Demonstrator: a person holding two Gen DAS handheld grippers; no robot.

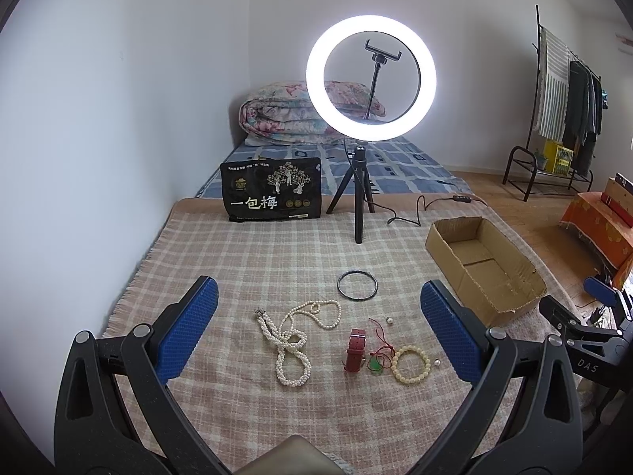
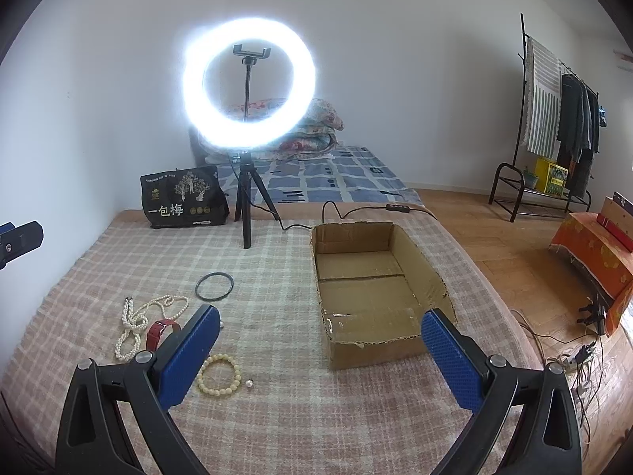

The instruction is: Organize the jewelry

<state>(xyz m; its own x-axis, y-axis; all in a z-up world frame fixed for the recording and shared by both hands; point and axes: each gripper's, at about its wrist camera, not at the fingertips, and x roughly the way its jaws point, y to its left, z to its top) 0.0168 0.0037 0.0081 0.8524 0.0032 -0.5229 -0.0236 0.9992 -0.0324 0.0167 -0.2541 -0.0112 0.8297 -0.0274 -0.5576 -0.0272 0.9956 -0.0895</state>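
Observation:
Jewelry lies on a plaid blanket (image 1: 245,261): a white pearl necklace (image 1: 290,340), a dark bangle (image 1: 357,285), a red watch strap (image 1: 355,350), a green pendant on red cord (image 1: 376,362), a cream bead bracelet (image 1: 411,364) and two loose pearls (image 1: 389,320). An empty cardboard box (image 2: 368,285) stands to the right. My left gripper (image 1: 320,332) is open and empty, above the jewelry. My right gripper (image 2: 320,348) is open and empty, before the box, with the bracelet (image 2: 219,374) by its left finger (image 2: 190,356).
A lit ring light on a tripod (image 1: 360,182) stands at the blanket's far edge with its cable (image 1: 415,213) trailing right. A black snack bag (image 1: 271,190) stands beside it. A folded quilt (image 1: 285,114) lies behind. A clothes rack (image 2: 554,126) and floor cables (image 2: 581,360) are at right.

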